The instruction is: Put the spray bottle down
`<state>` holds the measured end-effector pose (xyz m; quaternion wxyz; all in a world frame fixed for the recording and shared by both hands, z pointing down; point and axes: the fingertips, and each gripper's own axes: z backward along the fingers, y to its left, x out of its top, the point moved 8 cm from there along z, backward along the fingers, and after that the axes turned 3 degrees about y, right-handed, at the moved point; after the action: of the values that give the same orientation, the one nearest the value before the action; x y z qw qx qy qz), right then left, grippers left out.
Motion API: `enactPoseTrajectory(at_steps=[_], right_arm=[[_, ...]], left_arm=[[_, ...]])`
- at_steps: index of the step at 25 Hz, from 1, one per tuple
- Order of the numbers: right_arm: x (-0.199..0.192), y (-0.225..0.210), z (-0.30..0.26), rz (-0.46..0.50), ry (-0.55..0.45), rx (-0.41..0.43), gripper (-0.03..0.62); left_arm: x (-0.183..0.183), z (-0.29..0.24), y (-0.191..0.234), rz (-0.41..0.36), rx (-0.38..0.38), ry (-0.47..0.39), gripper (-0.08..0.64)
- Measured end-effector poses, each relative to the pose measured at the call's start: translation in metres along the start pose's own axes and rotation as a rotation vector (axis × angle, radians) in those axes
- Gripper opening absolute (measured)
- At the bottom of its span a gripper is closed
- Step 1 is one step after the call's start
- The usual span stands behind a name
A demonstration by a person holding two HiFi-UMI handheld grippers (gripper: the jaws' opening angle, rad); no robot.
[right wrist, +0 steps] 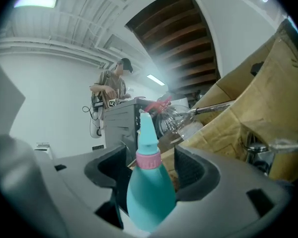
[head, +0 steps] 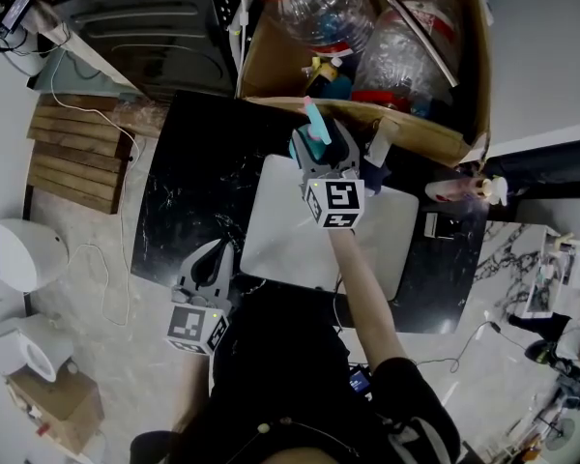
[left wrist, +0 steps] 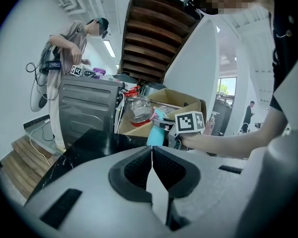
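R tool (right wrist: 149, 168) released, jaws wide, teal spray bottle (right wrist: 150, 198) upright btwn them, L tool (left wrist: 152, 170) clenched, empty

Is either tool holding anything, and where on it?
Nothing is held. The spray bottle stands between the right tool's open jaws, and the pads do not press on its round body. The left tool is shut and empty.

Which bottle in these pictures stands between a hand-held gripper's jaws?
The teal spray bottle, pink-collared, between the right hand-held gripper's open jaws; the clear bottles sit in the cardboard box.
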<state>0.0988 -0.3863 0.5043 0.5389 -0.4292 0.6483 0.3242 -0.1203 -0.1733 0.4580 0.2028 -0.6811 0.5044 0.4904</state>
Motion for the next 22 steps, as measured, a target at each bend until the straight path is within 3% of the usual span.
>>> enactPoseTrajectory(at_steps=[7, 15, 18, 22], right_arm=[[-0.005, 0.017, 0.032, -0.039, 0.013, 0.011, 0.327], [0.01, 0.049, 0.132, -0.154, -0.022, 0.041, 0.315], [0.026, 0.056, 0.181, -0.155, -0.071, 0.062, 0.224], [0.038, 0.063, 0.243, -0.094, -0.108, 0.053, 0.003]], left_arm=[[0.003, 0.003, -0.006, -0.022, -0.023, -0.008, 0.009], [0.008, 0.007, -0.02, -0.057, -0.082, -0.032, 0.008], [0.009, 0.008, -0.027, -0.08, -0.113, -0.047, 0.009], [0.011, 0.01, -0.036, -0.098, -0.164, -0.07, 0.008]])
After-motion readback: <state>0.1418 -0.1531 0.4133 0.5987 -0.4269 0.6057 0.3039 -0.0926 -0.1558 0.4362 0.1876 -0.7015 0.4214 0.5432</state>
